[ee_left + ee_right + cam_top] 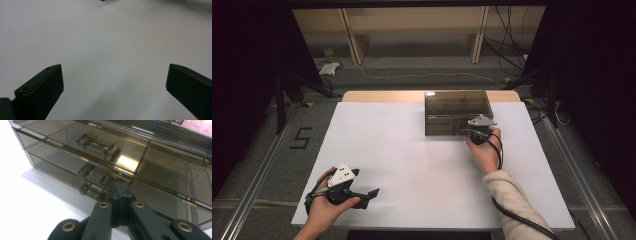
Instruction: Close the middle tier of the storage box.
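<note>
Jaws of our right gripper (117,192) are pressed together at a drawer handle (93,190) of the smoky plastic drawer box (457,112); we cannot tell whether they pinch it.

The box sits at the surface's (412,165) far edge, right of middle, long axis along that edge, drawer fronts facing us. It seems light, rigid, slick and crackable; the handles look best to grip. Our left gripper (371,194) rests wide open, empty, near the left corner by us.
</note>
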Available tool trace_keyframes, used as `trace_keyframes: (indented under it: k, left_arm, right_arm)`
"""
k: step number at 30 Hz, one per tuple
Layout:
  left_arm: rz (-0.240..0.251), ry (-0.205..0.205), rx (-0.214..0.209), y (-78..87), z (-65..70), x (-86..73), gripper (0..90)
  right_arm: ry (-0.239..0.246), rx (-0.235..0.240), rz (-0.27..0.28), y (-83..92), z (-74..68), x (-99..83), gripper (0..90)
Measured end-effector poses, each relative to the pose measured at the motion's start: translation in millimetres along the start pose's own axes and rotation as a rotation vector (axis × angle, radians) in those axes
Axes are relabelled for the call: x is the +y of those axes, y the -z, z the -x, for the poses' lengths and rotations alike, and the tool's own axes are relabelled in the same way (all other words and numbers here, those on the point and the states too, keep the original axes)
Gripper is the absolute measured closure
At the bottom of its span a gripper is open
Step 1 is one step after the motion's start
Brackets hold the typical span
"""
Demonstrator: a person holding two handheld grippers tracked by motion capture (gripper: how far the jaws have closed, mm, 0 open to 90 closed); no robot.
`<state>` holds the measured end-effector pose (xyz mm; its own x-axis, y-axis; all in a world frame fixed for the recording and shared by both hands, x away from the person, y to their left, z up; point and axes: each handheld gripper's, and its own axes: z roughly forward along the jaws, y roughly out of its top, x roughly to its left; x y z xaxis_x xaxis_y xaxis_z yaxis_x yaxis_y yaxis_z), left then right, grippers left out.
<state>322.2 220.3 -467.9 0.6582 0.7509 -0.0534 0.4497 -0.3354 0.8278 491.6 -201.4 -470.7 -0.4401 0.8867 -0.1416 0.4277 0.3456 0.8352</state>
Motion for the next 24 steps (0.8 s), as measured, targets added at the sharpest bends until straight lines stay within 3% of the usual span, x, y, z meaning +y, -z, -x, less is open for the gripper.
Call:
trace_keyframes:
  k: [12,18,24]
  left_arm:
    - [0.000,0.001,-0.001,0.2,-0.1,0.0,1.0]
    - [0.003,0.007,-0.001,0.8,-0.3,0.1,1.4]
    - [0.002,0.008,0.003,1.4,-0.4,0.1,1.6]
  right_arm:
    - [0.006,-0.001,0.004,-2.4,0.2,0.6,90.0]
    - [-0.012,0.006,0.022,4.2,2.9,1.1,74.9]
    - [-0.024,0.065,0.039,21.2,5.8,-0.3,62.8]
